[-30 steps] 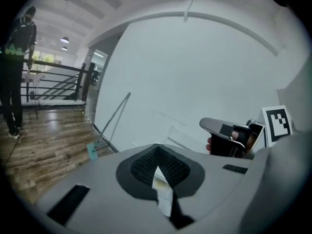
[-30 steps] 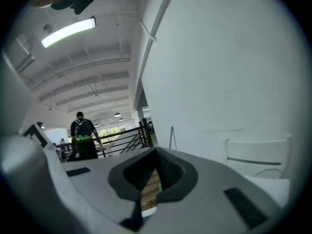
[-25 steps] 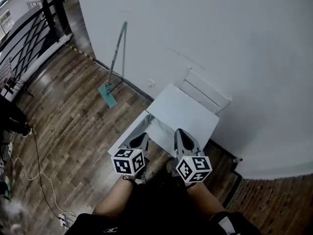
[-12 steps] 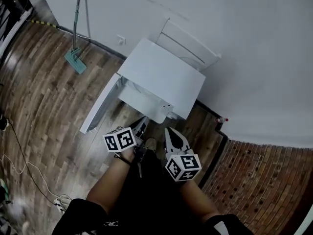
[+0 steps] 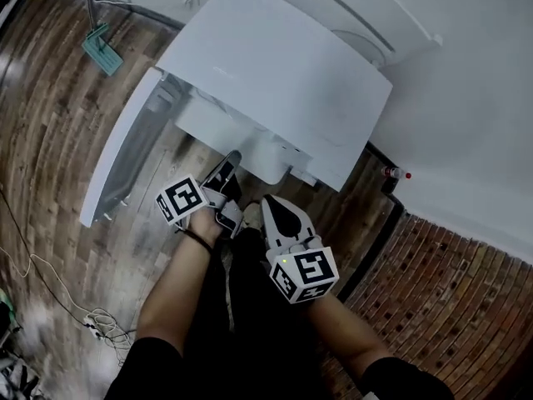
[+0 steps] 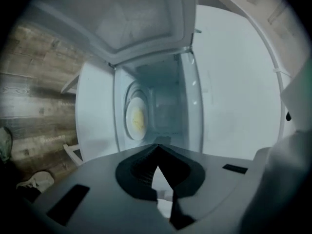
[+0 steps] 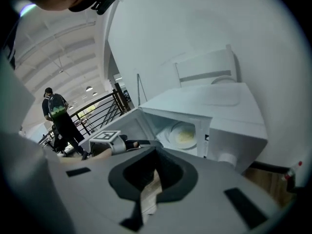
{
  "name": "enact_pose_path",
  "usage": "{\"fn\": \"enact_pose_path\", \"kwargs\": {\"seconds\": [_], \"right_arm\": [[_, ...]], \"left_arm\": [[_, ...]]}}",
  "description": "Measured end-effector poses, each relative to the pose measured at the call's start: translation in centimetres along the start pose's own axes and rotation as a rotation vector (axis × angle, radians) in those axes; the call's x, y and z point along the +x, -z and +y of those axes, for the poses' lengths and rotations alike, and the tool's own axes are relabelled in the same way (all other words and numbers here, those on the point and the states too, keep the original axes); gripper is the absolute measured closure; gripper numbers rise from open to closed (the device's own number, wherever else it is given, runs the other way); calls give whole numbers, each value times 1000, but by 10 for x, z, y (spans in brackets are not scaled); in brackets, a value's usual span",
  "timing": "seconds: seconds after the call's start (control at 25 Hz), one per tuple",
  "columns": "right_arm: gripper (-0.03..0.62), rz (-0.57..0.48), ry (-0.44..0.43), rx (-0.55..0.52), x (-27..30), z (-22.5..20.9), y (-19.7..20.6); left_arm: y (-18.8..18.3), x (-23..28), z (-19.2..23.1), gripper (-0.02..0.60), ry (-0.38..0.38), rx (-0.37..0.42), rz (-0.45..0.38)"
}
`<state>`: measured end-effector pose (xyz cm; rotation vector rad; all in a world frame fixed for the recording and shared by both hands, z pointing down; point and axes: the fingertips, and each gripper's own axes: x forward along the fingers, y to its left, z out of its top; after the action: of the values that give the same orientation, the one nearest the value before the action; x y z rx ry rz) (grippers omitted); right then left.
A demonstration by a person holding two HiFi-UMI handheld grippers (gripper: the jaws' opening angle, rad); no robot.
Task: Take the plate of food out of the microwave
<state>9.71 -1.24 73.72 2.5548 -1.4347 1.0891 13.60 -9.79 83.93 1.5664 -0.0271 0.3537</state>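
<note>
Brown wooden plank floor (image 5: 50, 140) spreads around a white boxy microwave (image 5: 275, 82), its door (image 5: 117, 161) swung open. Inside sits the round white plate of yellow food (image 6: 135, 118). Left claw (image 5: 226, 163) and right claw (image 5: 273, 207) hover before the opening — both pinched closed, empty.

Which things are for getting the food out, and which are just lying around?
For the job: microwave, its open door, plate of food inside, left gripper, right gripper.

Just lying about: mop, floor cables, white chair.
</note>
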Motion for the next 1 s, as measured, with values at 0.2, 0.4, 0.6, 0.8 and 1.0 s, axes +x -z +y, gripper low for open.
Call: {"fn": "enact_pose_path", "kwargs": {"seconds": [0.2,0.4,0.6,0.8,1.0], "right_arm": [[580,26,-18,1,33,-23,41],[580,39,0,39,40,-41,63],[580,35,11,75,33,-51,67],[580,46,-8,65,28,-52,70],[580,47,-15,68,28,-57,71]], "left_arm": [[-10,34,62,584,-29,-51,-15],[-13,53,79,540,-7,-20,3],[-6,77,70,497,5,86,57],[-6,91,71,497,-7,73,53],[-15,96,77,497,-23,32,23]]}}
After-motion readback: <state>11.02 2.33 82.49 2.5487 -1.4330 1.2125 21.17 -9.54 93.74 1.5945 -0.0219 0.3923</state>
